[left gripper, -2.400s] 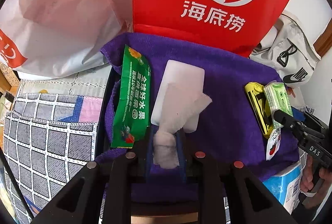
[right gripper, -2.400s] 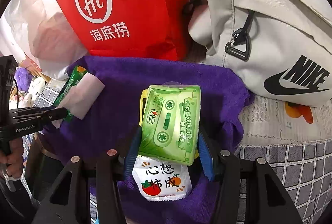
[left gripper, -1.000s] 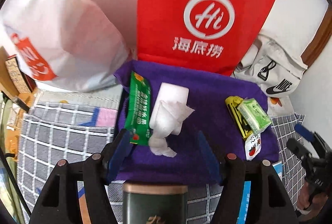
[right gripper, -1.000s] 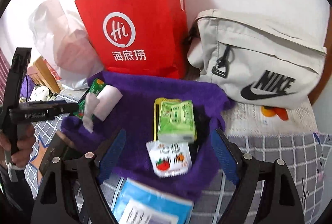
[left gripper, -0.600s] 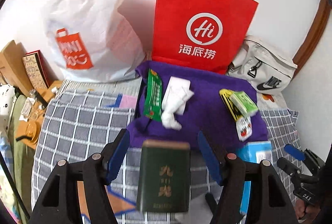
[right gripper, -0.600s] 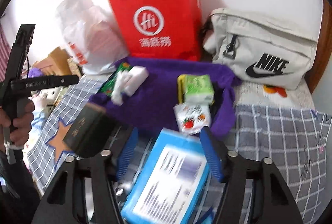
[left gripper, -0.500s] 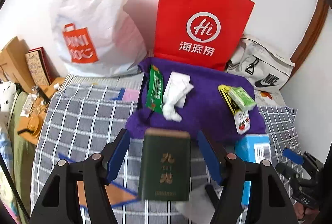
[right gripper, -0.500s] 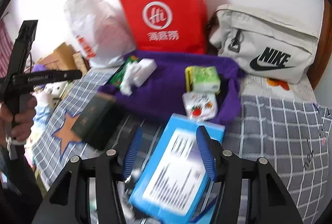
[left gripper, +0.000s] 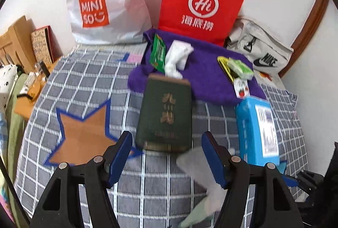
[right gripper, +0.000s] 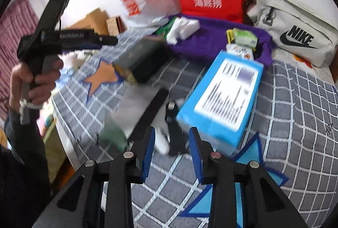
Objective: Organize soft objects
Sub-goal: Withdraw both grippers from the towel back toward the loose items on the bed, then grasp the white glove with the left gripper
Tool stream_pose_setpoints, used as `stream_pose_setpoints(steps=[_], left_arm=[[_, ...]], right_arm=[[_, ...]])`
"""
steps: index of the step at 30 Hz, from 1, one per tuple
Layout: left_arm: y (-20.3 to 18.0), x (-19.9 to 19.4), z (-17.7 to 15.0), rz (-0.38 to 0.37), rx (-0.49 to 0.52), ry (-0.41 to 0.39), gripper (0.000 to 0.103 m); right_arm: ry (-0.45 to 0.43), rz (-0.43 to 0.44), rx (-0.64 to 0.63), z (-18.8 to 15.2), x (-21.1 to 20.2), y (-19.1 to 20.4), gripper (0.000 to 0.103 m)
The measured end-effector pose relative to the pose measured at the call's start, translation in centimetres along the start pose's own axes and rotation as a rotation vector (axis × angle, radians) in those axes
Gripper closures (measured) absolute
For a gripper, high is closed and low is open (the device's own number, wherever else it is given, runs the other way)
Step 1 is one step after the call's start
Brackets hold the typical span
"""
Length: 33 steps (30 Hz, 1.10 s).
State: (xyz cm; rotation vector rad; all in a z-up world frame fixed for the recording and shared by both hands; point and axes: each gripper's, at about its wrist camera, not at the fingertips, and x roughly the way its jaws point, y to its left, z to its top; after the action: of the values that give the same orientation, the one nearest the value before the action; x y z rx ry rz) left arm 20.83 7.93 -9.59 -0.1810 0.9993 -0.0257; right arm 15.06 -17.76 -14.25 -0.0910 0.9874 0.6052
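Observation:
A purple towel (left gripper: 207, 78) lies at the back of the checked cloth. On it sit a green sachet (left gripper: 158, 52), a white tissue pack (left gripper: 177, 57), a green tissue pack (left gripper: 240, 65) on a yellow packet, and a small white snack pack (left gripper: 240, 88). The towel also shows in the right wrist view (right gripper: 211, 42). My left gripper (left gripper: 166, 156) is open and empty, held above the cloth in front of a dark green box (left gripper: 166, 114). My right gripper (right gripper: 171, 149) is open and empty, above small black and white items (right gripper: 169, 135).
A blue box (left gripper: 257, 124) lies right of the green box. A red paper bag (left gripper: 200, 2), a white Miniso bag (left gripper: 105, 2) and a grey Nike bag (left gripper: 262, 52) stand behind the towel. Brown boxes (left gripper: 19, 44) sit at the far left.
Both grippers let go of the tissue packs on the towel and pulled back and up. The green box and blue box have come into view. The right jaws have narrowed.

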Motion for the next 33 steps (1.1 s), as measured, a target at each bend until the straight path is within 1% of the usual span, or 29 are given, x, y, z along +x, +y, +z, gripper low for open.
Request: stream_pose_setpoints(steps=[4, 6, 9, 13, 15, 16, 17, 18, 20, 23, 28, 29, 30, 32, 33], left_arm=[[0.2, 0.5, -2.3, 0.010, 0.008, 0.028, 0.037], [0.2, 0.7, -3.4, 0.015, 0.011, 0.042, 0.037], [0.3, 0.6, -4.6, 0.014, 0.019, 0.050, 0.037], [0.5, 0.5, -5.7, 0.020, 0.023, 0.058, 0.037], [0.5, 0.4, -6.1, 0.017, 0.025, 0.060, 0.037], [0.4, 0.3, -6.3, 0.013, 0.034, 0.056, 0.037], [0.3, 0.2, -6.5, 0.016, 0.041, 0.051, 0.037], [0.2, 0.1, -6.6, 0.022, 0.046, 0.046, 0.037], [-0.2, -0.2, -6.8, 0.029, 0.060, 0.033, 0.037], [-0.8, -0.6, -7.2, 0.016, 0.080, 0.020, 0.037], [-1.4, -0.9, -7.8, 0.016, 0.106, 0.007, 0.037], [-1.4, -1.0, -7.9, 0.015, 0.109, 0.006, 0.037], [-1.4, -1.0, -7.9, 0.010, 0.111, 0.002, 0.037], [-1.4, -1.1, -8.1, 0.003, 0.111, -0.001, 0.037], [-1.3, -1.1, -8.1, -0.003, 0.112, -0.003, 0.037]], right_arm=[[0.028, -0.024, -0.005, -1.0, 2.4, 0.2, 0.069], [0.047, -0.015, -0.010, -1.2, 3.7, 0.3, 0.069], [0.051, -0.019, -0.021, -1.2, 5.0, 0.5, 0.069], [0.053, -0.030, 0.010, -1.1, 6.6, 0.0, 0.070], [0.036, -0.046, 0.017, -1.3, 6.6, -0.2, 0.080], [0.030, -0.053, 0.017, -1.3, 6.4, -0.2, 0.083], [0.021, -0.057, 0.021, -1.4, 6.0, -0.4, 0.095], [0.021, -0.046, 0.031, -1.6, 5.6, -0.6, 0.101], [0.015, -0.016, 0.058, -1.9, 5.0, -1.0, 0.101], [0.014, -0.035, 0.057, -2.5, 4.3, -0.9, 0.101], [0.008, -0.059, 0.078, -2.5, 4.3, -1.1, 0.097], [0.015, -0.053, 0.084, -2.3, 4.5, -1.2, 0.089], [0.017, -0.044, 0.090, -2.2, 4.7, -1.2, 0.076], [0.002, -0.037, 0.099, -1.9, 5.1, -1.2, 0.065], [0.001, -0.044, 0.103, -1.8, 5.5, -1.1, 0.065]])
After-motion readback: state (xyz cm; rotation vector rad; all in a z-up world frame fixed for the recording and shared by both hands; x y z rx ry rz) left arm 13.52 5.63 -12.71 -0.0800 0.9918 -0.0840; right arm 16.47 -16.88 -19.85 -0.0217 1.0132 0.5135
